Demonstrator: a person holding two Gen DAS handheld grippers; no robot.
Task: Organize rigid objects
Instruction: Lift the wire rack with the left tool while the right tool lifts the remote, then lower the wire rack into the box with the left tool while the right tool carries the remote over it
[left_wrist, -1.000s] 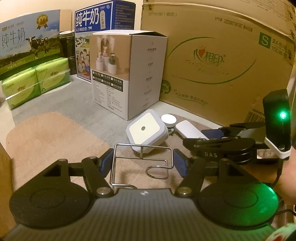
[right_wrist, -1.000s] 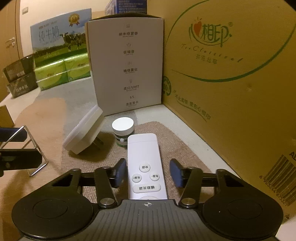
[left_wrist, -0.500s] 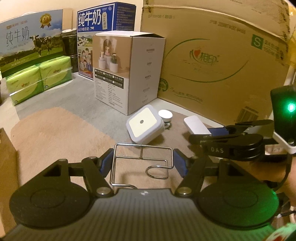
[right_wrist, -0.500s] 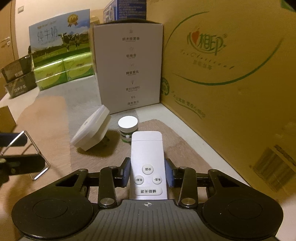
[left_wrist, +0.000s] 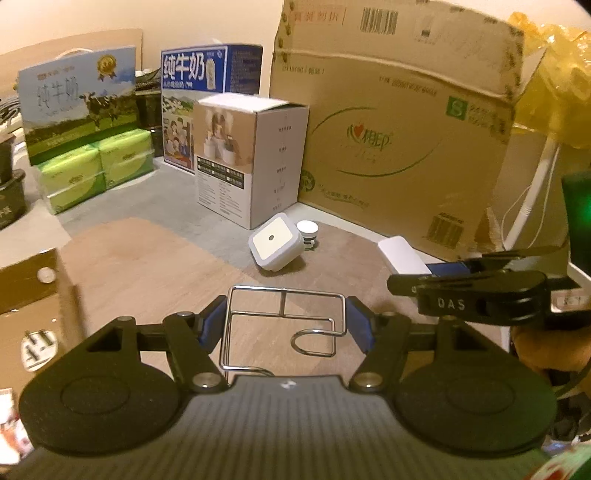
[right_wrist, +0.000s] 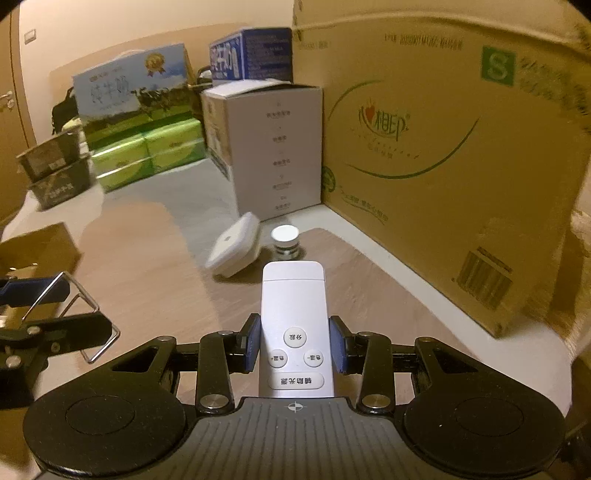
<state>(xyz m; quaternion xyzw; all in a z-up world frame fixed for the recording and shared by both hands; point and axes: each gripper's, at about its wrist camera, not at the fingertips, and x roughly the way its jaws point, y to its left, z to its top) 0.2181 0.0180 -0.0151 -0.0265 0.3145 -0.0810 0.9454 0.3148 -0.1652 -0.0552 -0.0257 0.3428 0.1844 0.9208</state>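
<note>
**Both grippers loaded: wire rack left, remote control right**

The left gripper is clamped on a bent wire rack. Both blue pads press against the rack's outer wires, and the rack hangs clear of the wooden tabletop.

The right gripper is clenched on a white remote control. Its jaws have just been closing, and the pads now bear on both long edges of the remote at the level of the round buttons. The remote points forward along the fingers, off the surface, with its button face up. In the left wrist view the right gripper appears at the right edge with the remote's far end protruding.

On the tabletop ahead lies a square white night light, tilted on its plug. A small white-capped jar stands upright just beside it. Both sit near the corner formed by a white product box and a large cardboard carton. Green tissue packs and milk cartons stand farther back on the left.
</note>
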